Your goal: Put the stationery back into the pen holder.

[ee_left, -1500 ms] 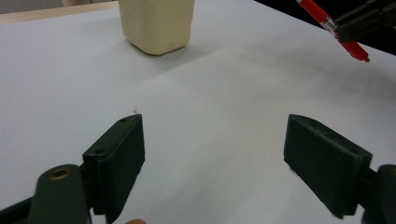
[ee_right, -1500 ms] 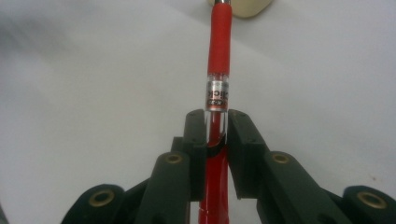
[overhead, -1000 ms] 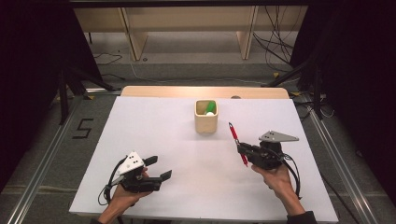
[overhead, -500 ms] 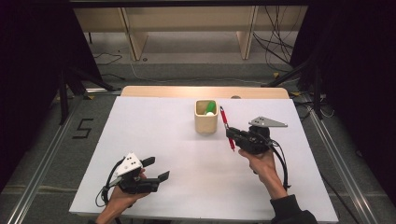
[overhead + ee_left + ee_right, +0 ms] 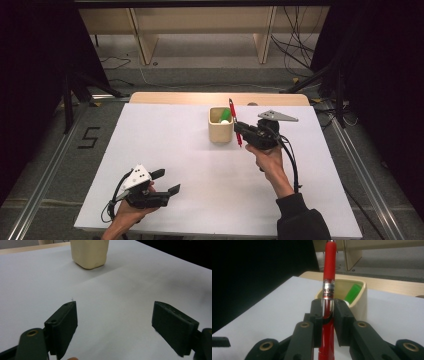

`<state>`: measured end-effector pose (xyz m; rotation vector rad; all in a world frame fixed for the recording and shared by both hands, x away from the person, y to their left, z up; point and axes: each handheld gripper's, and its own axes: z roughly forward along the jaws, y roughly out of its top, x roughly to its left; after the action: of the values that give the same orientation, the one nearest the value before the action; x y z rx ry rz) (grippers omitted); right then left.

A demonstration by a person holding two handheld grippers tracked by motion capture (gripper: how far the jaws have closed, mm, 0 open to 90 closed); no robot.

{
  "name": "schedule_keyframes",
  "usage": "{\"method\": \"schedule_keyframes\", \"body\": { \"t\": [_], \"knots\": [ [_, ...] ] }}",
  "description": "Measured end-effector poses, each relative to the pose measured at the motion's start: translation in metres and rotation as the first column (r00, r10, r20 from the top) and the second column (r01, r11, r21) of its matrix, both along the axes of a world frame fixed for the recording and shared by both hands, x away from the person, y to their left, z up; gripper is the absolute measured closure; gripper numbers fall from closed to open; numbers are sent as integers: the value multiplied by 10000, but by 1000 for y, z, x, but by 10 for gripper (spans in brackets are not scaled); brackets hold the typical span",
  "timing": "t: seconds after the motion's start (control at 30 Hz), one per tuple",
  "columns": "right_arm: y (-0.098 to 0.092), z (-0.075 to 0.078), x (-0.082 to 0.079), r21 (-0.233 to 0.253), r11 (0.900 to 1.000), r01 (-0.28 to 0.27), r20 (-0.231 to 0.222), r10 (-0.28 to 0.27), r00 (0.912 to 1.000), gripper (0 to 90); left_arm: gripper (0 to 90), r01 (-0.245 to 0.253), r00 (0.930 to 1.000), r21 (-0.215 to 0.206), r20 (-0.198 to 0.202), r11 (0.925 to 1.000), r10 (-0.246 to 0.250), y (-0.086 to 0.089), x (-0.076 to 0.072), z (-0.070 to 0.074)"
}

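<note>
Right tongs pinch the slim red plastic pen mid-barrel, just beside the cream square pen holder on the white desk. Long axis near upright. Risk: lower tip snags the rim, pen pivots. Left tongs spread, idle.

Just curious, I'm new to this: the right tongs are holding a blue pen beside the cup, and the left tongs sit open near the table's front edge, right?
Nearly. The pen is red, not blue, as the right gripper view shows. The right tongs do hold it beside the cup, and the left tongs sit open near the table's front edge.
</note>
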<state>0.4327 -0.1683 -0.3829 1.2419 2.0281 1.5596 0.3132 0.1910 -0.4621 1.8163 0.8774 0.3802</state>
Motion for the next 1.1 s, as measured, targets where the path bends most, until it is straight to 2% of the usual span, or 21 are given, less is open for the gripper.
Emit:
{"method": "schedule_keyframes", "body": {
  "t": [0.47, 1.1],
  "knots": [
    [20, 11, 27, 47, 9993, 365, 61, -365, 9993, 789, 201, -4, 10000, -41, -53, 10000, 4, 3, 0, -1],
    [49, 12, 69, -105, 9930, 1181, -102, -1182, 9929, 790, 201, -11, 10000, -162, -26, 9999, 11, 4, 2, 0]
  ]
}}
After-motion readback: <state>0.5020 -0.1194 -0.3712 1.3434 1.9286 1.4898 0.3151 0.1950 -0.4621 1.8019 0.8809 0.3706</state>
